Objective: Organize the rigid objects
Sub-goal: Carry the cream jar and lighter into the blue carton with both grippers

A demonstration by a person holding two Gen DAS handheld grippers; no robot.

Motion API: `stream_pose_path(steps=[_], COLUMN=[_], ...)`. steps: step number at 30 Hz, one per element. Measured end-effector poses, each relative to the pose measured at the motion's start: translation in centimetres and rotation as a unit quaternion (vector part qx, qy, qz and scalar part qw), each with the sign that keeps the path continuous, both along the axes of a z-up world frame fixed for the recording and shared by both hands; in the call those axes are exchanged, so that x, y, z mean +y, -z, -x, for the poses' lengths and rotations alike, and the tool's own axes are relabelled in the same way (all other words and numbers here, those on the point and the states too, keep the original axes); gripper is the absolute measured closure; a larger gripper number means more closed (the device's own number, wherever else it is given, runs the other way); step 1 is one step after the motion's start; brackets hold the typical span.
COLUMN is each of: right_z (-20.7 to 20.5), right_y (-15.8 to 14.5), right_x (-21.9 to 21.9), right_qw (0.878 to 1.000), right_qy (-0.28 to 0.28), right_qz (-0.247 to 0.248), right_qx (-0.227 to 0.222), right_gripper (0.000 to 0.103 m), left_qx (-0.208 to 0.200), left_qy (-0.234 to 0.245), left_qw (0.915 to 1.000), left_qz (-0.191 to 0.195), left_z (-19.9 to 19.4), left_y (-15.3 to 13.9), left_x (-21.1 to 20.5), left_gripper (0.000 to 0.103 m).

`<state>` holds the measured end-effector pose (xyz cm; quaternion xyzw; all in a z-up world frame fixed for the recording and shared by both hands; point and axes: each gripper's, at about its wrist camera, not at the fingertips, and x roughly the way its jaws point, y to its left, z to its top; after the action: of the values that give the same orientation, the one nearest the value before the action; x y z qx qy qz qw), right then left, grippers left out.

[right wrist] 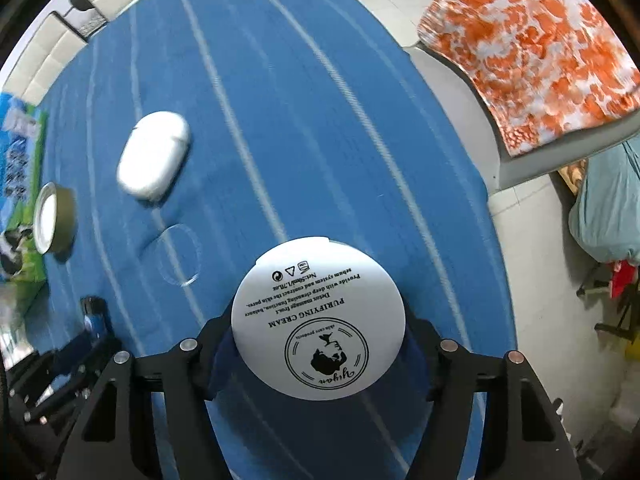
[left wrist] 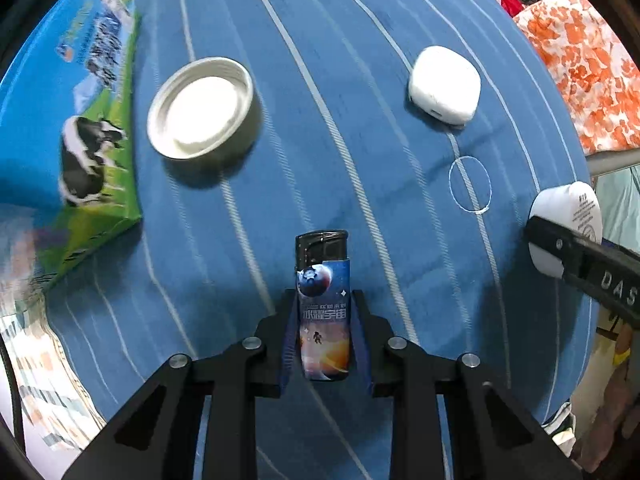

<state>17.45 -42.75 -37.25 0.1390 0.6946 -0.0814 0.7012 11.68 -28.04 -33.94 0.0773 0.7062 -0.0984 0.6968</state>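
Note:
My left gripper (left wrist: 325, 304) is shut on a lighter (left wrist: 323, 300) with a black cap and a space-print sleeve, held above the blue striped cloth (left wrist: 360, 80). My right gripper (right wrist: 320, 328) is shut on a round white cream jar (right wrist: 318, 318), its printed underside facing the camera. In the left wrist view that cream jar (left wrist: 566, 224) shows at the right edge, with the right gripper (left wrist: 584, 264) clamped on it. A metal jar lid (left wrist: 202, 108) lies upturned at the left. A white earbud case (left wrist: 444, 84) rests further right on the cloth. In the right wrist view the lighter (right wrist: 94, 316) appears at lower left.
A milk carton box (left wrist: 76, 132) with a cow picture stands along the left edge of the table. An orange-and-white patterned cloth (right wrist: 536, 48) lies over furniture beyond the table's right edge. A thin stitched ring (left wrist: 470, 184) marks the tablecloth between the two grippers.

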Motion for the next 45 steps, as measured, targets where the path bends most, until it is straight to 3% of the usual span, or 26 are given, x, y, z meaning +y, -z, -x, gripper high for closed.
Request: stream_pose_path(steps=[7, 13, 21, 25, 28, 31, 35, 45], right_z=[1.0, 1.2, -0.2, -2.0, -3.9, -5.9, -8.7, -14.0], right_y=[-3.8, -8.5, -17.0, -20.6, -21.7, -21.3, -18.6, -7.6], right_x=[3.4, 5.6, 12.2, 17.5, 21.9, 26.0, 30.9, 37.5], right_qw=[0.999, 0.994, 0.981, 0.97, 0.963, 0.961, 0.961, 0.973], right_qy=[-0.033, -0.059, -0.107, -0.145, -0.164, -0.176, -0.191, -0.194], right_qz=[-0.008, -0.038, -0.089, -0.109, -0.127, -0.139, -0.145, -0.114], right_qx=[-0.039, -0.079, -0.137, -0.165, -0.17, -0.163, -0.137, -0.043], right_gripper=[0.033, 0.033, 0.033, 0.033, 0.033, 0.033, 0.033, 0.033], left_qx=[-0.037, -0.079, -0.131, -0.152, -0.166, -0.168, -0.142, -0.046], left_qy=[-0.001, -0.01, -0.052, -0.084, -0.109, -0.137, -0.173, -0.187], left_qw=[0.9992, 0.9955, 0.9872, 0.9824, 0.9783, 0.9749, 0.9736, 0.9798], left_qz=[0.018, 0.053, 0.074, 0.069, 0.058, 0.049, 0.045, 0.055], left_z=[0.3, 0.1, -2.4, -3.4, -4.0, -5.2, -7.1, -11.9], left_y=[-2.5, -7.8, -16.1, -17.8, -18.5, -17.8, -14.5, -4.4], left_x=[2.0, 6.0, 15.8, 20.8, 24.8, 29.2, 34.2, 39.3], left_gripper=[0.081, 0.081, 0.081, 0.081, 0.081, 0.081, 0.081, 0.081])
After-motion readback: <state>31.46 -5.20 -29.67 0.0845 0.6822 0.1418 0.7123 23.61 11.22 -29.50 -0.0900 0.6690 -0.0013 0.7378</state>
